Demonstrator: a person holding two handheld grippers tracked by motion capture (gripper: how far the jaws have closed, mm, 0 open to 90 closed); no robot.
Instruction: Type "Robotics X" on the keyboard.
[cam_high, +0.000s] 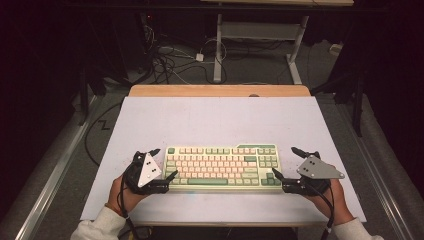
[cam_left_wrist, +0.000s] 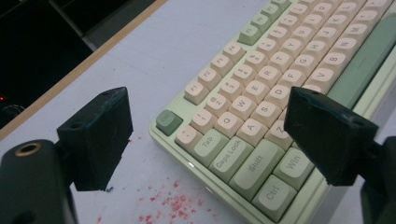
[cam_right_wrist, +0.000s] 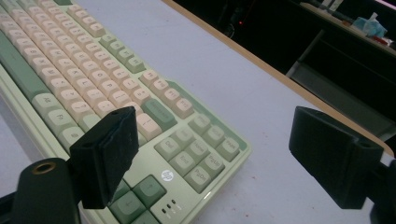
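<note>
Both your grippers are spread wide, holding nothing. The left gripper (cam_high: 163, 163) straddles the left end of the mechanical keyboard (cam_high: 223, 167), the right gripper (cam_high: 287, 163) its right end; the keyboard lies flat near the front of the white table mat (cam_high: 220, 117). Risks: jaws closing on keycaps instead of the case could pop them off, and uneven squeezing could skew or slide the board.

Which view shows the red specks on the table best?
The left gripper view: the red specks lie close up on the table, just off the keyboard corner, between the left gripper jaws. The high view shows faint pink flecks there at most; the right gripper view, a few tiny dots.
</note>
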